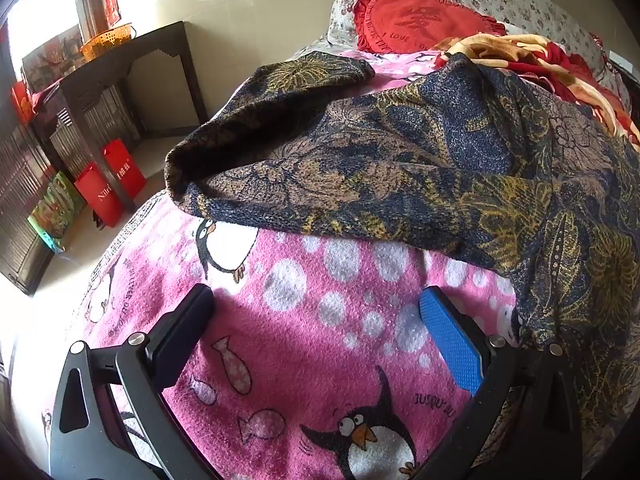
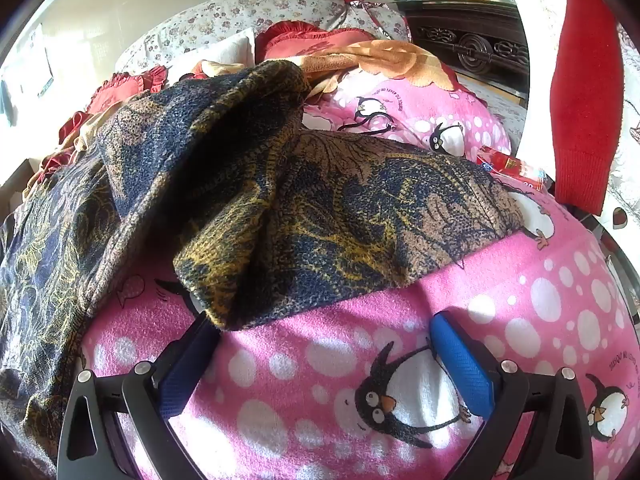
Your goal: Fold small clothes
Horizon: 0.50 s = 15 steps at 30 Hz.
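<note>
Garment (image 1: 400, 152): a dark blue-and-gold patterned piece lies rumpled on the pink penguin blanket (image 1: 312, 340) covering the bed, filling 12 to 3 o'clock in the left wrist view and 9 to 1 o'clock in the right. Left hand-held gripper (image 1: 316, 320) hangs with jaws wide apart over bare blanket, holding nothing. Right hand-held gripper (image 2: 324, 344) is equally spread and empty, a sleeve-like end (image 2: 224, 280) just beside its left finger. Risk, as I judge it: closing low could pinch blanket along with cloth, or catch 2 layers and skew the fold.
</note>
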### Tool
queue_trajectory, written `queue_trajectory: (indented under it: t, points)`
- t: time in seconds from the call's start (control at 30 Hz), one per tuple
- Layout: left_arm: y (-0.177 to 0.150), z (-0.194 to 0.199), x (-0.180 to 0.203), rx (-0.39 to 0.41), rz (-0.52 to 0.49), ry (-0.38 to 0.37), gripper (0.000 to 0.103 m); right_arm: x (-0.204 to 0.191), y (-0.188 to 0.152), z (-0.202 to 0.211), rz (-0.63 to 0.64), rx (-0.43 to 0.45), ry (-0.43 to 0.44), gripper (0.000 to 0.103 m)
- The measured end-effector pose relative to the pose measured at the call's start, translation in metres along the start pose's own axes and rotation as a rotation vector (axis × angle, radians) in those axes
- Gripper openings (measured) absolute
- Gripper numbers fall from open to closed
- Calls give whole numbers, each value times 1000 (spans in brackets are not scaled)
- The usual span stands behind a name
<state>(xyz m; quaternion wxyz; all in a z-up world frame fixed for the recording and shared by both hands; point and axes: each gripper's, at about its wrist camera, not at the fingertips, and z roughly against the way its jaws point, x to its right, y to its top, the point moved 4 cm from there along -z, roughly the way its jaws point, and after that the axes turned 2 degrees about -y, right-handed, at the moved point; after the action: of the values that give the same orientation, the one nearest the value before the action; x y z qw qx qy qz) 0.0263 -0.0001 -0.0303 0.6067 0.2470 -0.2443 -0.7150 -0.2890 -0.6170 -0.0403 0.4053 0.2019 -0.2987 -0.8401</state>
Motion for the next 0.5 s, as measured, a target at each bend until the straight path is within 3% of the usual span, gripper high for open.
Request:
queue_trajectory:
  t: [0.13,0.3,0.4,0.5]
  points:
    - [0,1,0,-10,-11,6,103,0,1,0,0,-5,-2,103]
    - [-1,17,7,-89,-47,-20,103,3,2,0,-1,-9,-1,103]
    - [-7,42,12,-90,-41,-93,103,-10,-2,4,20,-60,-38,103]
    - [-9,67,17,-74,-54,-143,103,-11,-5,14,-41,-132,-68,103]
